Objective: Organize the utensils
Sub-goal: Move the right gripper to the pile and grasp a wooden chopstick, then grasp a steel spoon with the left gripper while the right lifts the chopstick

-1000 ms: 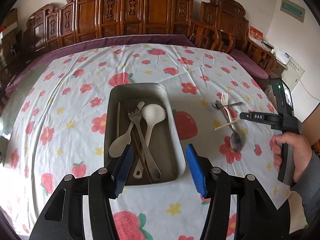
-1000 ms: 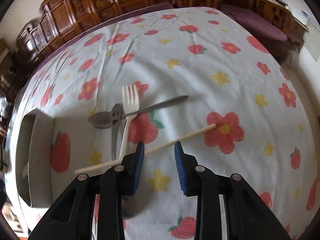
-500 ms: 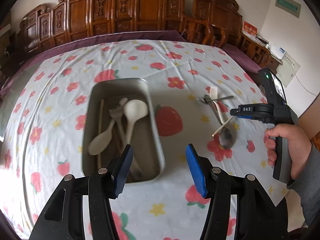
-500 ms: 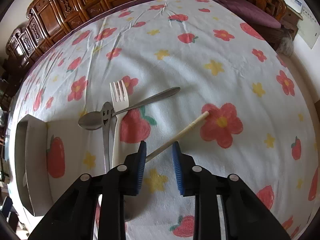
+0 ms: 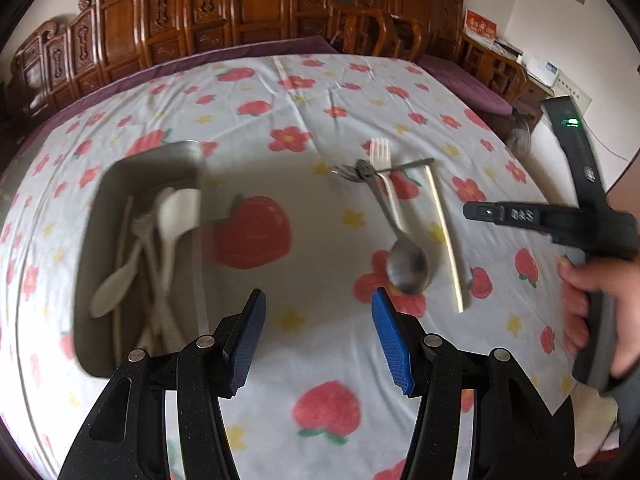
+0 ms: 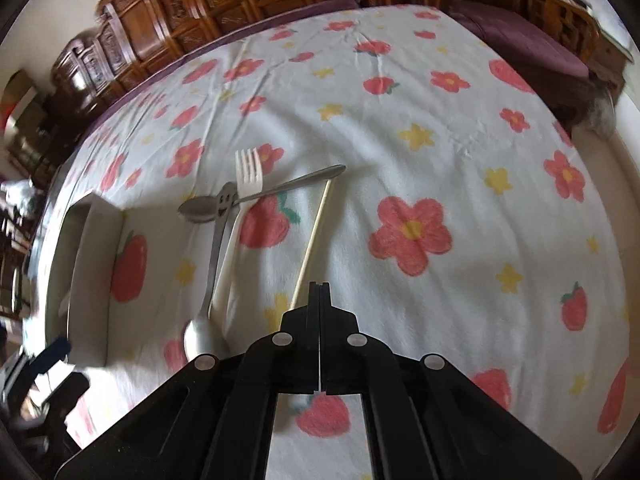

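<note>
A metal tray [image 5: 148,160] at the left holds several utensils, among them a white spoon [image 5: 176,208]; it also shows in the right wrist view [image 6: 100,240]. On the cloth lie a chopstick [image 6: 314,236], a white fork [image 6: 248,176], a small steel spoon [image 6: 200,208] and a long steel spoon [image 5: 406,264]. My left gripper [image 5: 318,332] is open and empty, above the cloth right of the tray. My right gripper [image 6: 319,292] is shut, its tips beside the chopstick's near end, with nothing between them. The chopstick [image 5: 444,236] also shows in the left wrist view.
The table wears a white cloth [image 6: 440,140] with flowers and strawberries. Carved wooden chairs [image 5: 248,8] stand along the far edge. A purple cushion [image 6: 520,36] lies at the far right. The right gripper's body and the hand show in the left wrist view [image 5: 560,220].
My right gripper has closed from open. The chopstick has swung from slanting across to pointing away. My left gripper has moved right, so the tray sits further left.
</note>
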Available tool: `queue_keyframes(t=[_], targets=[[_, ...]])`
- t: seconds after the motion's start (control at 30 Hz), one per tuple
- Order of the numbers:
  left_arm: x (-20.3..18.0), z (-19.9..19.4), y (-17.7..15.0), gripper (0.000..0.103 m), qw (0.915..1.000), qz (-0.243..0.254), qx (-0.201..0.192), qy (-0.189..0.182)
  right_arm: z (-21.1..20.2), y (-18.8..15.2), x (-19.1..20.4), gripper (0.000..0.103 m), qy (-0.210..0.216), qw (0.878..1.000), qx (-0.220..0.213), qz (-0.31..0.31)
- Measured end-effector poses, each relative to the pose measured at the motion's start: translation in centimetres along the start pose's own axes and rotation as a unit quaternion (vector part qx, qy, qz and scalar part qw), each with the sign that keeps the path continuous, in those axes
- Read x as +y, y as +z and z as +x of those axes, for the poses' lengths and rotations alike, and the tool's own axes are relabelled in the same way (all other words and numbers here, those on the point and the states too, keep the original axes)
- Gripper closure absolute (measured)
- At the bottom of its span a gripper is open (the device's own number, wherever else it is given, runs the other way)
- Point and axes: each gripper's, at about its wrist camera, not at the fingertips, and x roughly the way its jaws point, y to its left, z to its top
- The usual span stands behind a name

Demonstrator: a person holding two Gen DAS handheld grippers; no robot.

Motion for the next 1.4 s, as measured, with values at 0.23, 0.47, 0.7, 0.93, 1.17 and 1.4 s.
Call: queue_keyframes(t=[0.23,0.47,0.7,0.93,1.17,1.4], targets=[[-2.7,3.5,1.2,0.051,0.9999,0.004,0.009,-0.011,-0.6,-1.1,0.4,0.102,0.029,0.999,-0.008,-0.038],[-3.8,4.9,1.6,0.051,0.9998,0.011,0.014,-0.002,1.2,-1.1,1.8,0.082,0.029,0.998,0.003,-0.060],[-3.6,5.2,1.6,0.051,0.9998,0.011,0.016,-0.004,2.3,-1.5,2.5,0.093,-0.019,0.995,0.008,-0.097],[-3.8,6.0,1.9,0.051,0.9994,0.007,0.013,-0.032,1.6,-2.1,0.6,0.097,-0.019,0.995,0.013,-0.098],[-4.9,8.2,2.3,0.051,0.9981,0.006,0.035,-0.051,1.1,-2.7,-0.4,0.097,-0.005,0.996,0.004,-0.090],[-5.8,8.3,1.8,0.067,0.9987,0.028,0.024,-0.035,1.0,-3.1,-0.5,0.097,-0.001,0.995,-0.006,-0.096]])
